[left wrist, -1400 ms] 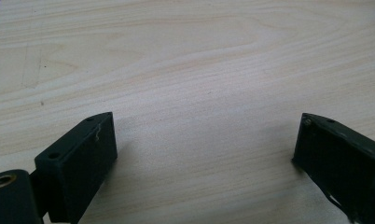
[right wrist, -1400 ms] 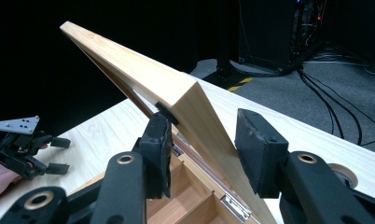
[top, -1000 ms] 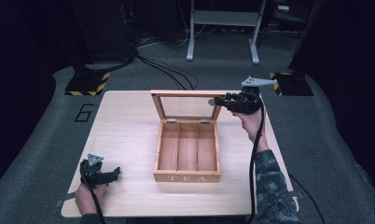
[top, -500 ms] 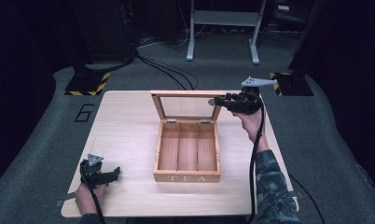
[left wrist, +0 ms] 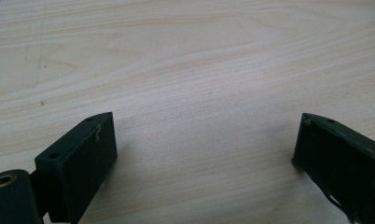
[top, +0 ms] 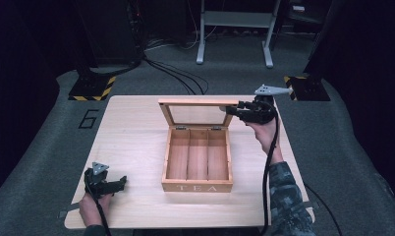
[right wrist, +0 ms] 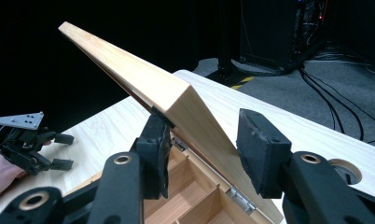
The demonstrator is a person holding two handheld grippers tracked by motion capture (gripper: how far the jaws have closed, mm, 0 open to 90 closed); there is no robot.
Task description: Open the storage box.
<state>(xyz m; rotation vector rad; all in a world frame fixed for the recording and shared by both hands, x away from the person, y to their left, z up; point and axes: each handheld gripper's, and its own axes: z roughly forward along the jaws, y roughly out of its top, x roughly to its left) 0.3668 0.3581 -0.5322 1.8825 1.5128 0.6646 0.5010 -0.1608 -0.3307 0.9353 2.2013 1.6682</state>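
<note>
The right gripper (right wrist: 202, 154) is loosening its fingers around the raised lid (right wrist: 143, 84) of the tea box (top: 198, 160) mid-desk (top: 131, 142), risking it slamming shut, while the left gripper (left wrist: 204, 158) is resting wide open, empty.

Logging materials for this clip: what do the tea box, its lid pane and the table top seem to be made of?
Tea box: light wood, apparently unpainted, with visible grain and the word TEA on the front. Lid: a wooden frame around a clear pane, glass or plastic, which I cannot tell. The hinges look like metal. Table: pale wood or wood-look laminate with a matt surface; the left gripper view shows printed-looking grain.
</note>
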